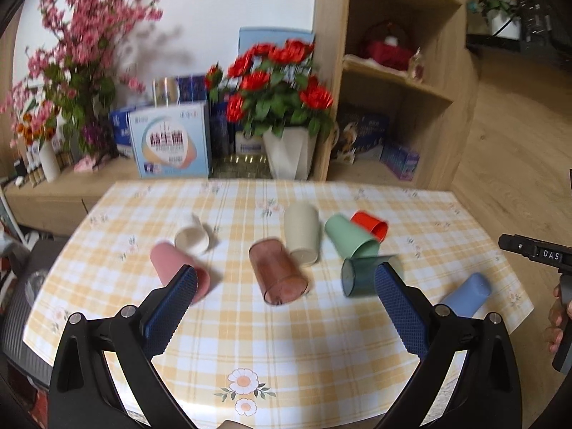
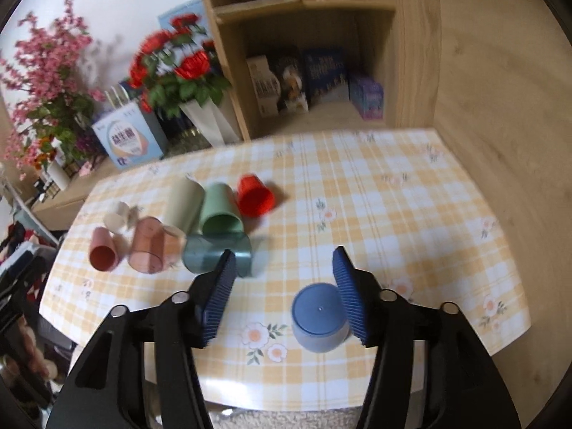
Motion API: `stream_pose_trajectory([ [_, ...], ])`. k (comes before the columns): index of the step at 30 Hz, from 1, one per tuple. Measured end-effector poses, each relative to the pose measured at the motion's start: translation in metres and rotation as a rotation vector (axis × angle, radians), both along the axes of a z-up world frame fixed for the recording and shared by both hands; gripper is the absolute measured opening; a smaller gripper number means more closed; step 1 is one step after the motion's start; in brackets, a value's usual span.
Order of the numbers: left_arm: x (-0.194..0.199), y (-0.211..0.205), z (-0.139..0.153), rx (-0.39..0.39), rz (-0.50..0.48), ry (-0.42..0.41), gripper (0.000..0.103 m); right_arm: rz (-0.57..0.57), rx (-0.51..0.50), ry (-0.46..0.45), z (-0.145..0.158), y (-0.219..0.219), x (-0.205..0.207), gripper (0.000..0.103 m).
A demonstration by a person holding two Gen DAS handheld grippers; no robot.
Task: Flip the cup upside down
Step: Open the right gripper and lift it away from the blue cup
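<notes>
Several cups lie on a yellow checked tablecloth. A blue cup stands upside down near the front edge, close to my right gripper's right finger; it also shows in the left wrist view. My right gripper is open above the table, empty. My left gripper is open and empty, above the table's front. On their sides lie a clear brown cup, a dark teal cup, a pink cup, a white cup, a beige cup, a green cup and a red cup.
Behind the table stand a low wooden cabinet with boxes, a white vase of red flowers, pink blossoms and a shelf unit. The right hand-held gripper shows at the right edge of the left view.
</notes>
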State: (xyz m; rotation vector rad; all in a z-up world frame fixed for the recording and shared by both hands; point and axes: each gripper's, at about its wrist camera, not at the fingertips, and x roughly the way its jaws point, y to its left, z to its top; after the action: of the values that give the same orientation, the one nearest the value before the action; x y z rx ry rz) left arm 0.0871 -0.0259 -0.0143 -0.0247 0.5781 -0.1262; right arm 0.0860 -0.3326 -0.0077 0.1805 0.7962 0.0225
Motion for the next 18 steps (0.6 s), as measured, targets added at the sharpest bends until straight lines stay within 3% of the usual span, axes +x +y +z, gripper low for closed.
stream_pose_trajectory([
  [5, -0.027, -0.005, 0.037, -0.007, -0.03, -0.075, 0.097, 0.004, -0.035, -0.112, 0.04, 0.014, -0.034, 0.075],
  [7, -0.037, -0.007, 0.049, 0.0, -0.032, -0.103, 0.097, 0.0, -0.057, -0.148, 0.052, 0.021, -0.045, 0.088],
  [11, -0.052, -0.013, 0.065, 0.013, -0.037, -0.138, 0.097, 0.004, -0.063, -0.213, 0.068, 0.029, -0.069, 0.088],
  [18, -0.064, -0.011, 0.076, -0.027, -0.046, -0.156, 0.097, 0.002, -0.052, -0.236, 0.077, 0.034, -0.086, 0.088],
])
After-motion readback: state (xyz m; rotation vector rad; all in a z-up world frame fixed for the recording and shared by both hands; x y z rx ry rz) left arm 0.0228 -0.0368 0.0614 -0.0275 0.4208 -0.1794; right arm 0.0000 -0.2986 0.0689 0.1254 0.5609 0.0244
